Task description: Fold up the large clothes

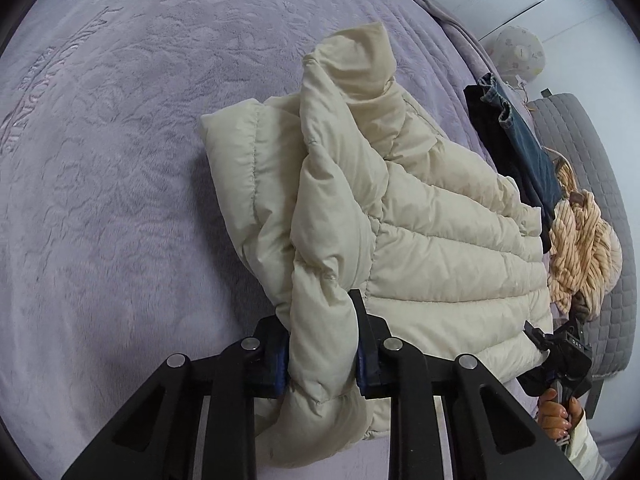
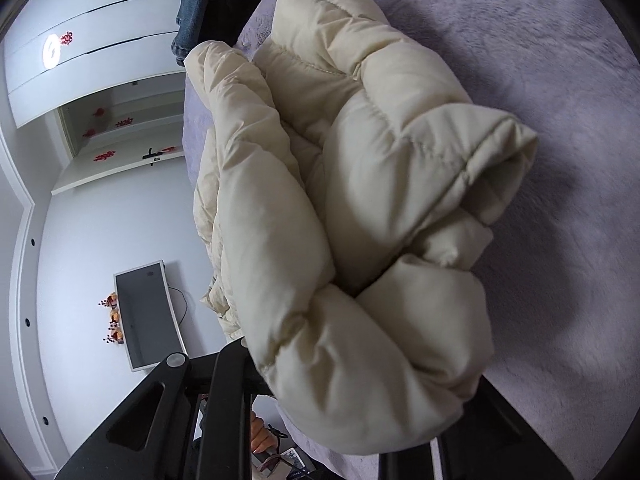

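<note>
A cream puffer jacket [image 1: 420, 208] lies bunched on a lilac plush bed cover [image 1: 120, 200]. My left gripper [image 1: 322, 356] is shut on a thick fold at the jacket's near edge, its blue pads pressing from both sides. The right gripper [image 1: 538, 338] sits at the jacket's hem at the right, held by a hand [image 1: 556, 412]. In the right wrist view the jacket [image 2: 360, 200] is heaped over that gripper and hides its fingertips; only the black finger arms [image 2: 230, 364] show. The jacket looks pinched and lifted there.
Jeans [image 1: 528, 148], a dark garment [image 1: 488, 128] and a striped orange cloth [image 1: 580, 248] lie along the bed's right edge, beside a grey quilted pad [image 1: 588, 168]. White wardrobe doors [image 2: 100, 52] and a wall screen [image 2: 148, 316] stand beyond the bed.
</note>
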